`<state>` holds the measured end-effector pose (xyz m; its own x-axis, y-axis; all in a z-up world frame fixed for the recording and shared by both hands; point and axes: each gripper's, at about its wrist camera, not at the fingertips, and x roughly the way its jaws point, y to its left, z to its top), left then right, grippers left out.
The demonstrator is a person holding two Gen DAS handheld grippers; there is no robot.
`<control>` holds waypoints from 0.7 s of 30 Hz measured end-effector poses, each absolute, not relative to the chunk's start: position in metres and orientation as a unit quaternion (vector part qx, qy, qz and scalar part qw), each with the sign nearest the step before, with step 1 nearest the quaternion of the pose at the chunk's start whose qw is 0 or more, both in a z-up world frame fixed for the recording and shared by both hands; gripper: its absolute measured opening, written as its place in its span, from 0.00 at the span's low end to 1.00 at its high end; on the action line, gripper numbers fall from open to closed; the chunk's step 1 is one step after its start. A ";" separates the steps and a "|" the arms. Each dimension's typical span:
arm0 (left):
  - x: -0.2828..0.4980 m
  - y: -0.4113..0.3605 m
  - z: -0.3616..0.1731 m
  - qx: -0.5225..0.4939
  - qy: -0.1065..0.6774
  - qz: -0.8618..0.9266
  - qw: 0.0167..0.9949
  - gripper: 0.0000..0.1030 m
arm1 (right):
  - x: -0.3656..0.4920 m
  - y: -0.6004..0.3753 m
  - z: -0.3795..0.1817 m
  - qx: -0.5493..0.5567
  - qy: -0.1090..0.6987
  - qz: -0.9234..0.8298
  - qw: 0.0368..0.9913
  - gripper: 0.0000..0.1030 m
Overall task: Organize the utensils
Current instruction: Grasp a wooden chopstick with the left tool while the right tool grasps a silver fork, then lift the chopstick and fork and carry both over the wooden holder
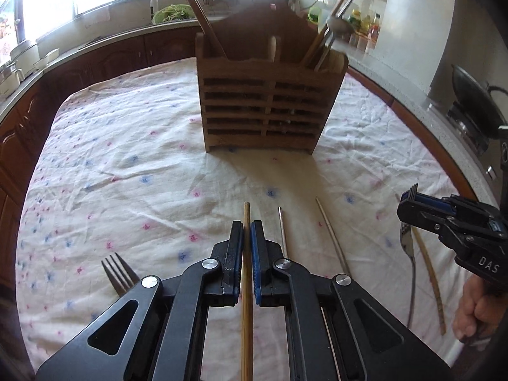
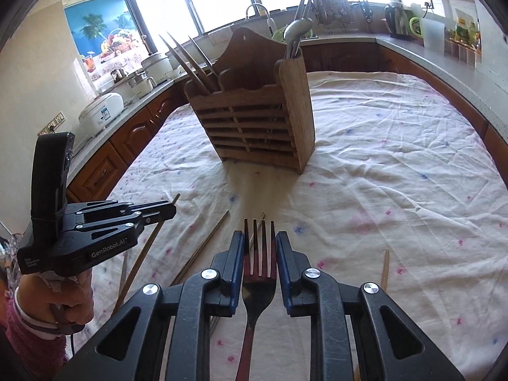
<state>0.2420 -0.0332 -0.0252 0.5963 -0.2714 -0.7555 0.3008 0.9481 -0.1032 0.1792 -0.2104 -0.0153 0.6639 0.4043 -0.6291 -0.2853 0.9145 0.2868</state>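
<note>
A slatted wooden utensil holder [image 1: 265,108] stands on the cloth; it also shows in the right wrist view [image 2: 254,127], with chopsticks in its left compartment and a spoon in its right. My left gripper [image 1: 247,227] is shut on a wooden chopstick [image 1: 246,285] lying along its fingers. My right gripper [image 2: 259,238] is shut on a metal fork [image 2: 257,273], its jaws touching the fork's head. In the left wrist view the right gripper [image 1: 409,201] hovers at the right over a fork [image 1: 411,254].
Another fork [image 1: 117,273] lies left of my left gripper. Loose chopsticks [image 1: 333,238] and a metal one [image 1: 283,231] lie on the flowered tablecloth [image 1: 127,158]. Another chopstick [image 2: 385,270] lies right of my right gripper. Kitchen counters, a sink and a wok surround the table.
</note>
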 end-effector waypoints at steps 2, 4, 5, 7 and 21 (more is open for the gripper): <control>0.232 -0.023 -0.010 -0.002 0.403 -0.162 0.901 0.04 | 0.173 -0.213 -0.006 0.087 0.351 0.192 0.912 0.20; 0.224 -0.015 0.005 -0.018 0.384 -0.163 0.909 0.04 | 0.168 -0.215 0.003 0.090 0.340 0.193 0.916 0.19; 0.220 -0.012 0.012 -0.023 0.375 -0.162 0.912 0.04 | 0.165 -0.215 0.008 0.091 0.333 0.194 0.918 0.19; 0.211 -0.006 0.024 -0.033 0.360 -0.163 0.918 0.04 | 0.160 -0.216 0.016 0.091 0.323 0.194 0.922 0.19; 0.176 0.012 0.059 -0.059 0.308 -0.166 0.935 0.04 | 0.142 -0.211 0.040 0.087 0.295 0.202 0.930 0.02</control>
